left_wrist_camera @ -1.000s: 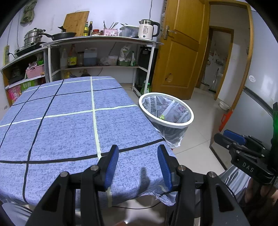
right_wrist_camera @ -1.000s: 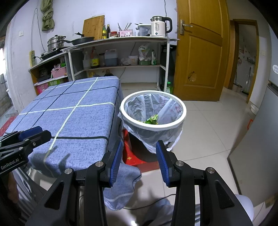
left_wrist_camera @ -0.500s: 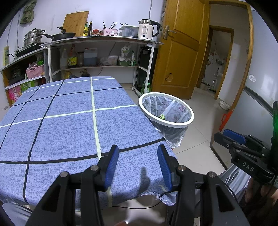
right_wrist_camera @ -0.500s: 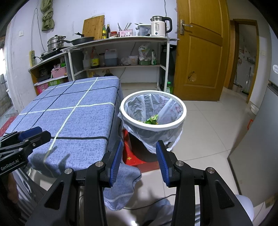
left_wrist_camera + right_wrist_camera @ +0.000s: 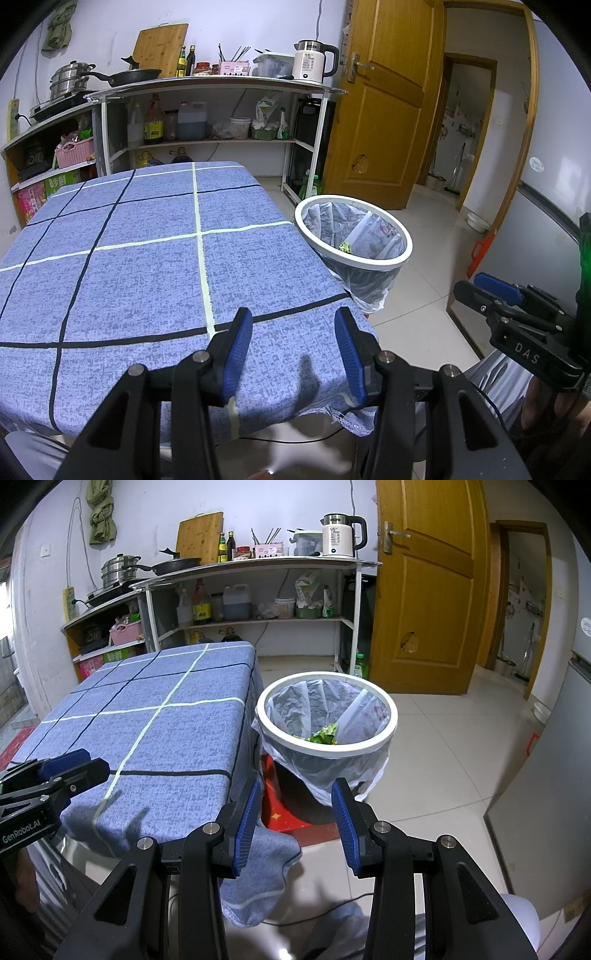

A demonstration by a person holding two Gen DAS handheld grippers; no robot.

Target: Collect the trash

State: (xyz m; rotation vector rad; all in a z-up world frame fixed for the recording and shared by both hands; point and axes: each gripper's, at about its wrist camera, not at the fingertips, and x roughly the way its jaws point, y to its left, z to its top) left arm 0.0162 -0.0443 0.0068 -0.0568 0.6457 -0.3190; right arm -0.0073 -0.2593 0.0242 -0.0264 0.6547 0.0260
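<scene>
A: anything new? both the left tongs (image 5: pixel 293 350) and right tongs (image 5: pixel 295 825) hang released, nothing between them, same as a second ago.

B: nope; trash (image 5: pixel 324 734) sits in the bin (image 5: pixel 327 747) ahead of the right tongs; bench (image 5: pixel 147 258) looks bare; probably done.

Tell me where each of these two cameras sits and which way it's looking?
Left wrist view: sits on the left gripper, looks forward and down over the blue tablecloth; its open jaws show, with the right gripper at the right edge.
Right wrist view: sits on the right gripper, looks past the table corner at the trash bin; its open jaws show, with the left gripper at the left edge.
Shared: tablecloth, bin, kitchen shelves, wooden door.
</scene>
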